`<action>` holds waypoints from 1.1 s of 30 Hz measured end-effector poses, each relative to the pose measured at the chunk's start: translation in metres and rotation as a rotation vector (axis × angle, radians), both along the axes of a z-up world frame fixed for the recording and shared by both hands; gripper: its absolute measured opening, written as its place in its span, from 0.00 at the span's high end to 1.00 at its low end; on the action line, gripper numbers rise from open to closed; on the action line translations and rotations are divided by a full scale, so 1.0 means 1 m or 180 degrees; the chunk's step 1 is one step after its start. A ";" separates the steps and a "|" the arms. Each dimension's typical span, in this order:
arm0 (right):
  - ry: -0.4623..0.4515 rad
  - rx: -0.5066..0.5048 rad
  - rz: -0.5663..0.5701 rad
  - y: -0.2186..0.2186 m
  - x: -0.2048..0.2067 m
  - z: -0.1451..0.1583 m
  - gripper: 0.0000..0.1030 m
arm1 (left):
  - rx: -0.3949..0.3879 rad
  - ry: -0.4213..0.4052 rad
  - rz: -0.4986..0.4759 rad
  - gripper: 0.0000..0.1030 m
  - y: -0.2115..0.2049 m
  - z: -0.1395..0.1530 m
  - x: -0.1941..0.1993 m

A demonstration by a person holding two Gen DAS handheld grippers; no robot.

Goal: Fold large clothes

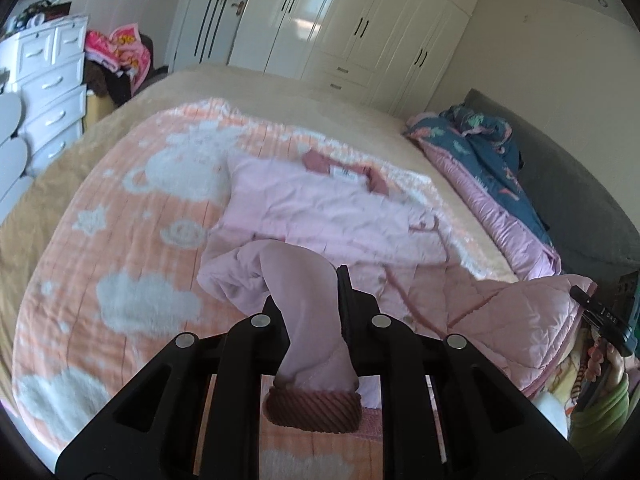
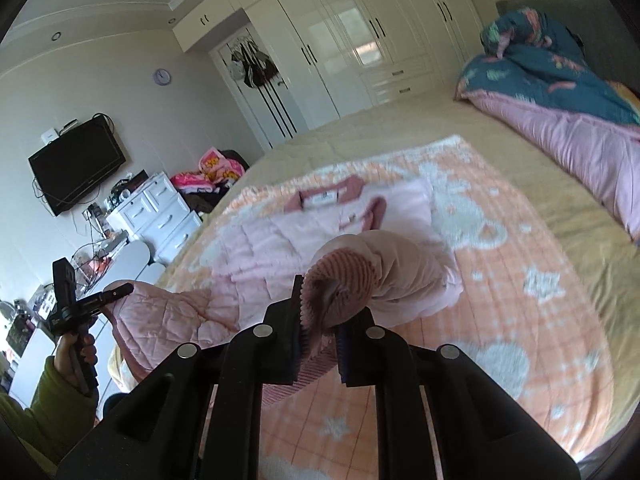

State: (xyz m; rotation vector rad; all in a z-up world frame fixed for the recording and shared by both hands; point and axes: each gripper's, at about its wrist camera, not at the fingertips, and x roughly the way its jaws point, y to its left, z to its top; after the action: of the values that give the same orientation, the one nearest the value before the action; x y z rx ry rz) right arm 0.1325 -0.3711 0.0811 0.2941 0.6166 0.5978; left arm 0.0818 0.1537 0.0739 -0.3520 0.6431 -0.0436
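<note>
A pale pink quilted jacket (image 1: 328, 208) with darker pink ribbed collar and cuffs lies spread on the bed; it also shows in the right wrist view (image 2: 280, 240). My left gripper (image 1: 310, 300) is shut on one sleeve (image 1: 304, 280), whose ribbed cuff (image 1: 314, 406) hangs down between the fingers. My right gripper (image 2: 318, 312) is shut on the other sleeve (image 2: 400, 264) at its ribbed cuff (image 2: 340, 284). Each gripper shows at the edge of the other's view, the right one (image 1: 600, 316) and the left one (image 2: 80, 304), beside a lifted part of the jacket.
The jacket rests on an orange and white cloud-pattern blanket (image 1: 120, 260) over a beige bed (image 2: 560, 216). A blue and pink duvet (image 2: 560, 92) lies bunched by the headboard. White drawers (image 1: 52, 80), a wardrobe (image 2: 340, 40) and a wall TV (image 2: 76, 164) stand beyond.
</note>
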 end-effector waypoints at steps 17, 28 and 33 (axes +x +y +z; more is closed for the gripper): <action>-0.0295 0.0136 -0.0126 0.003 0.045 0.049 0.89 | -0.0245 -0.0279 0.0095 0.92 0.019 0.049 0.038; -0.0433 0.0203 -0.0219 0.014 0.087 0.079 0.89 | -0.0261 -0.0379 0.0250 0.91 0.037 0.071 0.072; -0.0437 0.0204 -0.0307 0.019 0.113 0.086 0.89 | -0.0249 -0.0382 0.0329 0.91 0.044 0.075 0.092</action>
State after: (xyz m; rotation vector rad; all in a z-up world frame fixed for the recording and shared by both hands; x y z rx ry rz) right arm 0.2458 -0.3516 0.1667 0.3381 0.4491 0.5406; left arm 0.1735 0.1973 0.1488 -0.4544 0.5046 0.0088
